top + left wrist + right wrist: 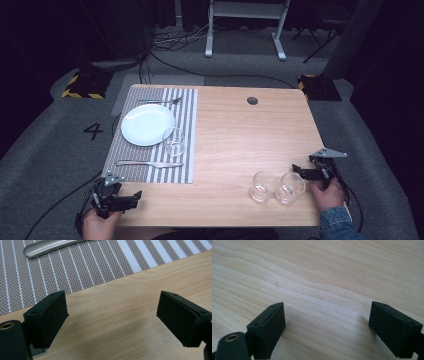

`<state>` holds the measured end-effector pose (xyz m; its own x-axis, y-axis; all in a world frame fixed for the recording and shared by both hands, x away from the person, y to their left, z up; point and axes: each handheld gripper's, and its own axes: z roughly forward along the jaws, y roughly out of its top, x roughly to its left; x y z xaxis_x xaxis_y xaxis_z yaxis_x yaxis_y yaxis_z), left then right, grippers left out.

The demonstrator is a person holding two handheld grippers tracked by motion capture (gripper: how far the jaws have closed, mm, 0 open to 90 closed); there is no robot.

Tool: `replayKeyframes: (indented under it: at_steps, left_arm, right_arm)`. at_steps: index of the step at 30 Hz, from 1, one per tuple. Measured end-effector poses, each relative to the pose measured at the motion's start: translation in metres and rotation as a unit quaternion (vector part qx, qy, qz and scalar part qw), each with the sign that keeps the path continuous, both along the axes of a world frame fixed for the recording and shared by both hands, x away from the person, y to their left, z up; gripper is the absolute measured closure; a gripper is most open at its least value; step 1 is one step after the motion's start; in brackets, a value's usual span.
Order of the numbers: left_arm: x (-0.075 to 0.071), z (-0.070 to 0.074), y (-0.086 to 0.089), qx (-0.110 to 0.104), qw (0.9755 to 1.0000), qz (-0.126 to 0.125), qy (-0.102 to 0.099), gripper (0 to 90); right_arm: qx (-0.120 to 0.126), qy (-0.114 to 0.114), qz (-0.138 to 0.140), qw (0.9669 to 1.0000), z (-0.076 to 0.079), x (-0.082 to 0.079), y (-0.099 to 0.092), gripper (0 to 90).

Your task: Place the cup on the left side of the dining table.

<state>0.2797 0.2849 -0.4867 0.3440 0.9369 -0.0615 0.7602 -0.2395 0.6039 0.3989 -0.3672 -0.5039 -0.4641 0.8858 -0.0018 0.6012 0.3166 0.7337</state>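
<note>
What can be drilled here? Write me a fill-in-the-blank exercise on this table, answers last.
1. The white plate lies on the striped ____.
2. The number of empty glasses standing side by side near the right tool is ____.
3. The knife lies nearer the person than the plate; the ____ lies beyond it.
4. The left tool has its jaws ____.

Answers: placemat; two; fork; open

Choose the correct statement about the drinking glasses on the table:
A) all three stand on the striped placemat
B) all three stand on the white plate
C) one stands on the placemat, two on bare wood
C: one glass stands on the striped placemat beside the white plate, and two glasses stand on the bare wooden table.
</note>
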Motion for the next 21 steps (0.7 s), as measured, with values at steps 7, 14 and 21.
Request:
replayKeyframes:
  at_steps: [7,14,21]
  left_arm:
    - [0.002,-0.012,0.000,0.008,0.9998,-0.004,-0.017,9.8]
    - [-0.001,-0.024,0.006,-0.009,0.9980,-0.008,-0.063,0.2]
    - [-0.002,-0.024,0.007,-0.011,0.9979,-0.011,-0.062,0.1]
  right_arm:
    - [0.000,0.000,0.000,1.0000,0.000,0.000,0.000,13.8]
    - [0.000,0.000,0.000,1.0000,0.000,0.000,0.000,13.8]
    - [0.000,0.000,0.000,1.0000,0.000,0.000,0.000,13.8]
